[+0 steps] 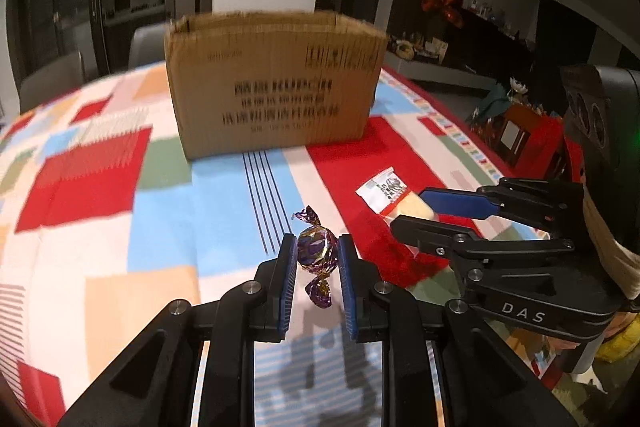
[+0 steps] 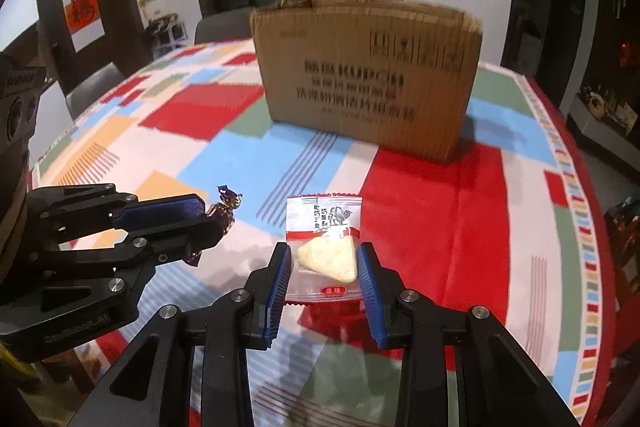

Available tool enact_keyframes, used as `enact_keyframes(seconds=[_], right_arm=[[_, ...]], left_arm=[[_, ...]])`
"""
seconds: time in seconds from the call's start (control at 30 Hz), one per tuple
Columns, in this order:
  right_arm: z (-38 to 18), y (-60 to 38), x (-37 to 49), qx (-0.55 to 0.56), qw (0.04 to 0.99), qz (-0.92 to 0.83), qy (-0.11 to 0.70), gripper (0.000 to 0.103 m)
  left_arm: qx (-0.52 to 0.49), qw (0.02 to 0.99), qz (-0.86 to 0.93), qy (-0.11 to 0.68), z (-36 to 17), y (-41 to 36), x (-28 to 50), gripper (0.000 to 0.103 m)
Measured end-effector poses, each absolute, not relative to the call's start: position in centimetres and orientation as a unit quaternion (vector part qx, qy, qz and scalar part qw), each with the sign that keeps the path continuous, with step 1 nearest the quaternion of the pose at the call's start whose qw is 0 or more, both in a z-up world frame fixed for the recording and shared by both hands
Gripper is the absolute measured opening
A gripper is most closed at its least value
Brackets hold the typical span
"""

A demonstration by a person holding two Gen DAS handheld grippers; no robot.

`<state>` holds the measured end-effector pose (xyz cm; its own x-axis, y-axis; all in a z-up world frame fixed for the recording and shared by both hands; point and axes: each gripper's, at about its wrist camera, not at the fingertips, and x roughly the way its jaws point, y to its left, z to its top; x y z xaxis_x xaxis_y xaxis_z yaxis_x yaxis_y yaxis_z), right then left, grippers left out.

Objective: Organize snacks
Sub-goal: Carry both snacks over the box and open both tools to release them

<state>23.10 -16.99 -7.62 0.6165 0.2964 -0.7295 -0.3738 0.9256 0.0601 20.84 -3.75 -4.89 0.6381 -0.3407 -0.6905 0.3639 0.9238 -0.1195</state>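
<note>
Two black hand-held tools with blue pads

The left tool (image 1: 318,255) and the right tool (image 2: 323,267) are alike: black plastic linkage arms joined by round silver screws, each finger faced with a ribbed blue pad. White letters "DAS" mark the right tool's body, and a dark camera housing with round lenses sits behind each one.

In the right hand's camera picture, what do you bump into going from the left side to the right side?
left gripper → purple candy → white snack packet held by the right gripper → red strip of tablecloth. The cardboard box stands behind.
</note>
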Motion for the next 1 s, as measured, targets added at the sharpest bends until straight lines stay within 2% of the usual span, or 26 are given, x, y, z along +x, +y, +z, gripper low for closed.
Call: enact_keyframes(seconds=[0.7, 1.0], right_arm=[[2.5, -16.9, 25.5, -0.018, 0.948, 0.160, 0.273, 0.035], [5.7, -16.6, 28.3, -0.016, 0.957, 0.149, 0.247, 0.035]], left_arm=[[0.036, 0.950, -0.173, 0.256, 4.9, -2.6, 24.9, 0.021], [0.039, 0.957, -0.156, 0.240, 7.5, -2.3, 28.3, 0.021]])
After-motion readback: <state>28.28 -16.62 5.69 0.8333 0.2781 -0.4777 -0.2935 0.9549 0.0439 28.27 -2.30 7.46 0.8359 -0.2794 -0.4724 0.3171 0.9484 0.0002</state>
